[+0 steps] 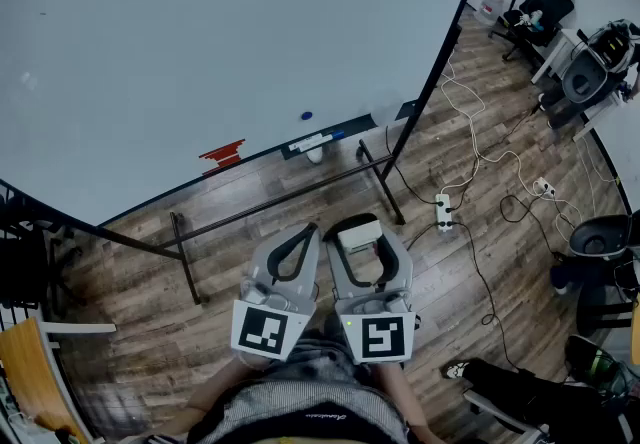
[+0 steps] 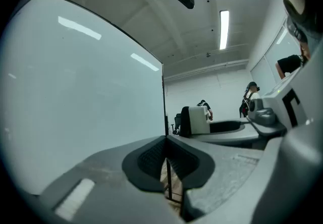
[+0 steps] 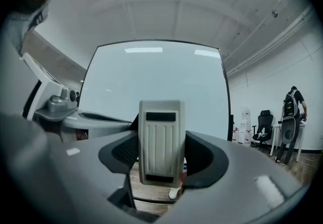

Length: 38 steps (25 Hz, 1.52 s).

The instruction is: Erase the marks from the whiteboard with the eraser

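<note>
Eraser held, board ahead
Right claw [image 3: 161, 154] grips the eraser [image 3: 160, 127] upright; left claw [image 2: 165, 160] is closed, empty. Board [image 1: 200, 52] stands well ahead; pressing it at a tilt could twist the eraser loose.

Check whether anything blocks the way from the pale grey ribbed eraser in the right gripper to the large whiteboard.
Nothing visible does. The right gripper is shut on the pale grey ribbed eraser, and the large whiteboard fills the right gripper view straight ahead, with only open air between them.
</note>
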Available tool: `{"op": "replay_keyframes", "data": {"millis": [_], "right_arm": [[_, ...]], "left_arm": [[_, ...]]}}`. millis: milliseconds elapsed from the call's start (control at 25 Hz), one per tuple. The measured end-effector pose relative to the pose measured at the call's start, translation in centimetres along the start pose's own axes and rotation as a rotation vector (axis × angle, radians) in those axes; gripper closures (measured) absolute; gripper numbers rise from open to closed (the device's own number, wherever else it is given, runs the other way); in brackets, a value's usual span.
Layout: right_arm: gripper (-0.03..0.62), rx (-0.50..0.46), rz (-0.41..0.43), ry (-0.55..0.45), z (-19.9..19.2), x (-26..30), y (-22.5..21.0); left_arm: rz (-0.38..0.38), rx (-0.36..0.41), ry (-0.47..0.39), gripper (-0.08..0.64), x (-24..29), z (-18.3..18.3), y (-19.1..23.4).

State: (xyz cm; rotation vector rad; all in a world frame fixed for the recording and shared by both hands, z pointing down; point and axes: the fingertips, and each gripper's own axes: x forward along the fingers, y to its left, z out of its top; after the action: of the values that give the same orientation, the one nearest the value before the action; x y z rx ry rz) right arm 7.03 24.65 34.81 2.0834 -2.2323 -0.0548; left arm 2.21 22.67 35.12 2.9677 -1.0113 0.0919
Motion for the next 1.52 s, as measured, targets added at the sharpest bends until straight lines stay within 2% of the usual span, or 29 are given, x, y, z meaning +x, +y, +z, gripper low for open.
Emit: {"op": "replay_keyframes", "data": {"millis": [400,600,800,920,1080,1520], "right_arm": [[0.328,0.098,0.002,-0.036,-0.4,-0.3,-3.8],[0.328,0.081,0.027,-0.046,-0.6,-0.8,-7.0],[0.328,0.091,0.037,-0.030,-1.3,-0.4,-9.3],[0.328,0.088,0.052,-0.033,-1.4,1.1,-10.1],[0.328,0.089,0.056,-0.021,-1.6,5.9,-12.6],[0.328,0.082,0.014,-0.032,0.0,18.4,-19.0]], "left_arm": [[0.004,-0.015,-0.010,0.557,2.8,0.1,-2.2],[0.021,-0.034,-0.016,0.557,5.0,-0.1,-4.7],[0.030,-0.050,-0.008,0.557,6.6,0.0,-5.3],[0.033,-0.043,-0.002,0.557,8.2,0.0,-4.5],[0.031,-0.062,-0.001,0.557,13.2,-0.1,-2.3],[-0.012,-0.050,-0.024,0.557,25.2,1.3,4.9]]}}
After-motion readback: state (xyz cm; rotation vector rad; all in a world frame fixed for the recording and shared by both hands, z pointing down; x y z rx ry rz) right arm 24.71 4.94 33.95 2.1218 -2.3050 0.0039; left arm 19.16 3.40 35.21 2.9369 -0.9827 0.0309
